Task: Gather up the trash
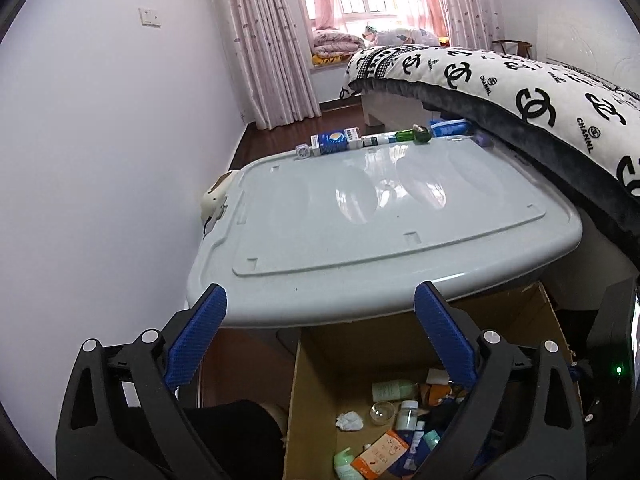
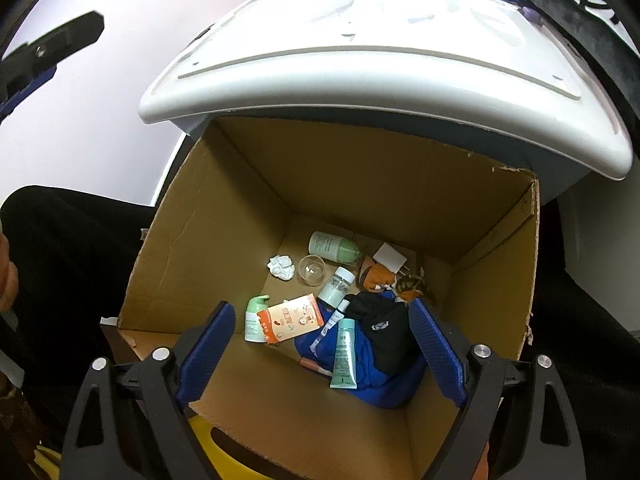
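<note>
A brown cardboard box point(image 2: 496, 264) stands open on the floor in front of a white plastic lid point(image 1: 360, 216). It holds trash: a crumpled tissue point(image 2: 281, 267), a clear cup point(image 2: 311, 269), green bottles point(image 2: 332, 246), an orange packet point(image 2: 291, 318), a teal tube point(image 2: 344, 354) and blue cloth point(image 2: 384, 380). My right gripper point(image 2: 320, 312) is open and empty above the box. My left gripper point(image 1: 320, 296) is open and empty at the lid's near edge, above the box point(image 1: 380, 344). A blue carton point(image 1: 334, 142) and a green bottle point(image 1: 414, 136) lie along the lid's far edge.
A bed with a black-and-white patterned cover point(image 1: 540, 92) overhangs the lid on the right. A white wall point(image 1: 100, 140) is on the left. Pink curtains point(image 1: 264, 40) and a window are at the back. A dark device with a green light point(image 1: 618, 360) is at the right.
</note>
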The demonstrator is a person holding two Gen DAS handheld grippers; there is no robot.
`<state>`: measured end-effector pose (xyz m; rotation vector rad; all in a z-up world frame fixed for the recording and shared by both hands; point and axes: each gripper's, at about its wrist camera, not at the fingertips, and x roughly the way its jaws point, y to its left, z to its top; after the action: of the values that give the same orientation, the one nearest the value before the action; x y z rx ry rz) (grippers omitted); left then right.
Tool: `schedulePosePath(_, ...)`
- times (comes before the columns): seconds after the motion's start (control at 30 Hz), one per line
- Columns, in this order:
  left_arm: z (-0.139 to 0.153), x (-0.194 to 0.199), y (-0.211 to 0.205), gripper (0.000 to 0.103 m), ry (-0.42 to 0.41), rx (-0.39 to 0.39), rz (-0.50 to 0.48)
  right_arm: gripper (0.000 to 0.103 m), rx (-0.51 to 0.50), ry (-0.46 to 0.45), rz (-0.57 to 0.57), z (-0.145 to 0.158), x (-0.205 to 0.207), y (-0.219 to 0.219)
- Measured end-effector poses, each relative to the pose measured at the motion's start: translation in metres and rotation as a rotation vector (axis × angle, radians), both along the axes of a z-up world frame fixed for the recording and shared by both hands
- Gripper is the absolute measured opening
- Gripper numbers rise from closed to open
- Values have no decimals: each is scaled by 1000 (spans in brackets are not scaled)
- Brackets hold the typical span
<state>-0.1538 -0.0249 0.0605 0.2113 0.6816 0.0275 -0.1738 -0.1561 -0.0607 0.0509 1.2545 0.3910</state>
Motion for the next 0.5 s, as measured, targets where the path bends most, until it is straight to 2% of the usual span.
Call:
schedulePosePath(0.23,17,19,-10,93,-8,-19,-11,89,28,-52,-22,20,5,-11)
schedulePosePath(0.37,38,40,-31,93,-24,-20,-32,94,51,-143,-66,55,13,-35)
schedulePosePath(0.5,63,67,-63,93,-30,-81,-72,98,29,-265,-103,96,26,-62)
